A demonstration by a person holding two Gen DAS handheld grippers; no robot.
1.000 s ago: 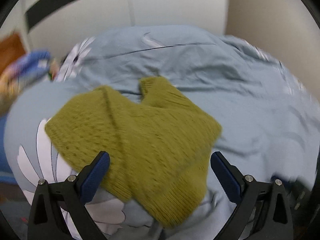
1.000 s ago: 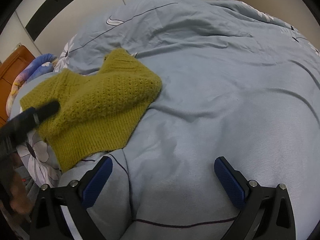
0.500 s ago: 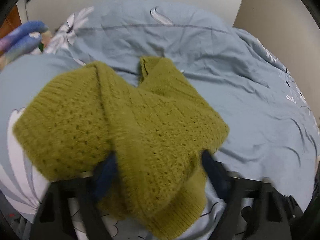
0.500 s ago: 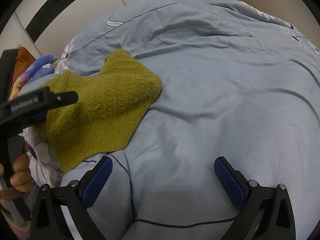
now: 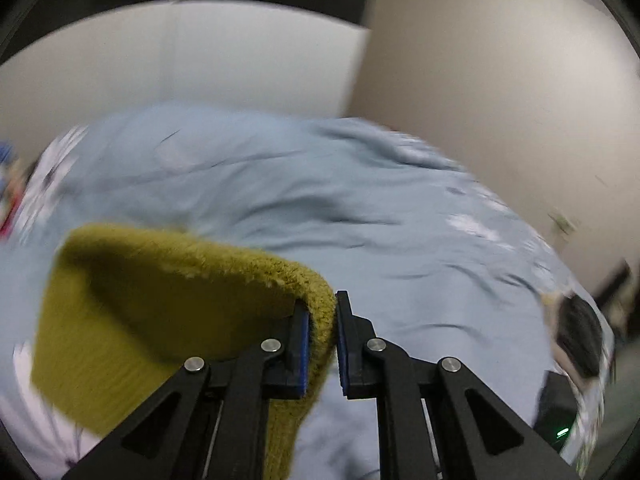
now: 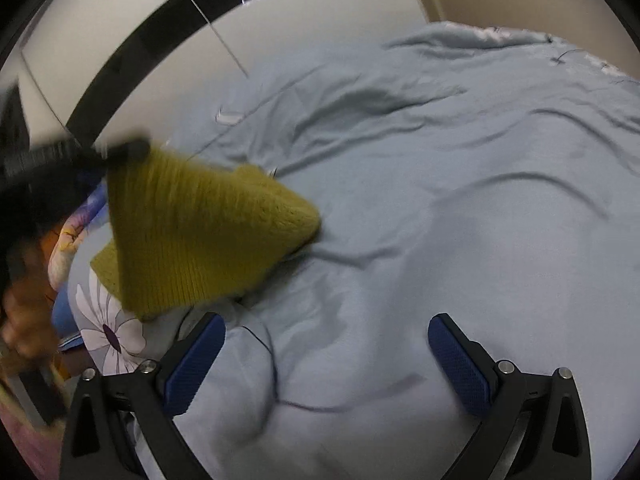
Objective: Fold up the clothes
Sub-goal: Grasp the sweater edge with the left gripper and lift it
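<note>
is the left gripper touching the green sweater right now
Touching. In the left wrist view the left gripper has its jaws shut on a fold of the olive-green knit sweater, the knit squeezed between the blue pads.

The olive sweater (image 5: 160, 312) is smeared by motion blur, its lower part hidden behind the left gripper (image 5: 322, 344). The person's hand (image 6: 24, 320) is a blur, cut off by the edge. The bedcover (image 5: 360, 216) pattern is too blurred to read.

left hand-held gripper (image 5: 322, 340) clamped on an edge of olive-green knit sweater (image 5: 160, 312), lifted and draping left over blurred pale blue bedding (image 5: 380, 220); beige wall (image 5: 500, 100) behind.
</note>
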